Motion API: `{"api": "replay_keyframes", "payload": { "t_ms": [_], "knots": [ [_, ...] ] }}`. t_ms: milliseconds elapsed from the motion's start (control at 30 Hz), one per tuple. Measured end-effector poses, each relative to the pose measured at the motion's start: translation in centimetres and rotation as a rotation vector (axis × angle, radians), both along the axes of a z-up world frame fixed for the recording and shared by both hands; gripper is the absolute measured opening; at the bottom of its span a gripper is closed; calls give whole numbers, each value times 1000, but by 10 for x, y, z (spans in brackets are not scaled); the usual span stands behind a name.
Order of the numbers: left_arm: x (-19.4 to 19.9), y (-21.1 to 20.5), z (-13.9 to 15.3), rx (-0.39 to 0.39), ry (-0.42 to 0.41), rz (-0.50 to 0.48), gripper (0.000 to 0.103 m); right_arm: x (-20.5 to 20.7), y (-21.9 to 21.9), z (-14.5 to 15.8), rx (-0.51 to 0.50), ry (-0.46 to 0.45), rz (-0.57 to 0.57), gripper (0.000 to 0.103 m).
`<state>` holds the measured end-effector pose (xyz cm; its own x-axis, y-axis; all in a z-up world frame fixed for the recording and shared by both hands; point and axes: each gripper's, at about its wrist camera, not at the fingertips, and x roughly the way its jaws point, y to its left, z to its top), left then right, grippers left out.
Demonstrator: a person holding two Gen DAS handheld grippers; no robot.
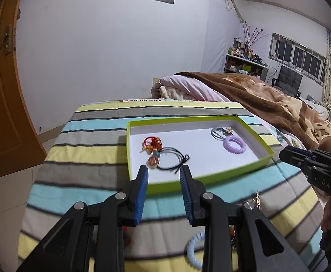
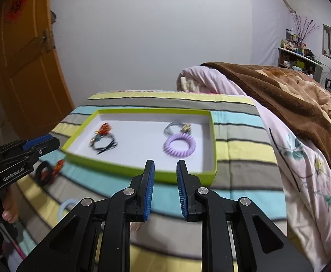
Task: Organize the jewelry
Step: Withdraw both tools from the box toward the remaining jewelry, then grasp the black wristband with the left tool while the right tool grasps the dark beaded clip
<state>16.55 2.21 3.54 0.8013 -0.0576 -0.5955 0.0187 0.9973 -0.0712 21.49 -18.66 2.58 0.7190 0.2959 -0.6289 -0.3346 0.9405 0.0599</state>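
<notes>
A green-rimmed white tray (image 1: pixel 210 176) (image 2: pixel 129 170) lies on the striped bedspread. In it are a red beaded piece (image 1: pixel 153 142) (image 2: pixel 104 128), a black cord pendant (image 1: pixel 165 159) (image 2: pixel 104 145), a purple spiral hair tie (image 1: pixel 234 144) (image 2: pixel 179 145) and a grey cord piece (image 1: pixel 221 132) (image 2: pixel 176 127). A pale blue spiral tie (image 1: pixel 193 251) (image 2: pixel 66 207) lies on the bed in front of the tray. My left gripper (image 1: pixel 164 172) (image 2: pixel 52 142) is open and empty above the tray's near rim. My right gripper (image 2: pixel 165 166) (image 1: pixel 285 155) is open and empty too.
A black and red piece (image 2: pixel 48 172) lies on the bedspread left of the tray. A pink quilt (image 2: pixel 301 170) and brown blanket (image 1: pixel 278 104) pile up to the right. A wooden door (image 2: pixel 27 63) stands at the left. A small metal charm (image 1: pixel 257 199) lies near the tray.
</notes>
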Motion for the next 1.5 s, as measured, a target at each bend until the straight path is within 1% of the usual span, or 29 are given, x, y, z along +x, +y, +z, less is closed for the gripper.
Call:
{"api": "replay_keyframes", "payload": {
  "t_ms": [233, 433, 767, 1033, 1233, 1500],
  "knots": [
    [-42, -2, 1, 15, -16, -6, 30, -43, -2, 0, 34, -1, 26, 20],
    [-72, -1, -3, 17, -22, 5, 30, -72, -2, 0, 56, -2, 52, 20],
    [-105, 9, -10, 0, -14, 29, 30, -97, 1, -8, 77, 20, 82, 20],
    [-111, 16, -17, -14, 1, 44, 30, -105, 7, -15, 75, 43, 113, 21],
    [-108, 23, -20, -22, 7, 58, 30, -103, 14, -20, 70, 56, 136, 21],
    [-92, 46, -25, -39, 27, 152, 30, -94, 26, -30, 60, 82, 156, 22]
  ]
}}
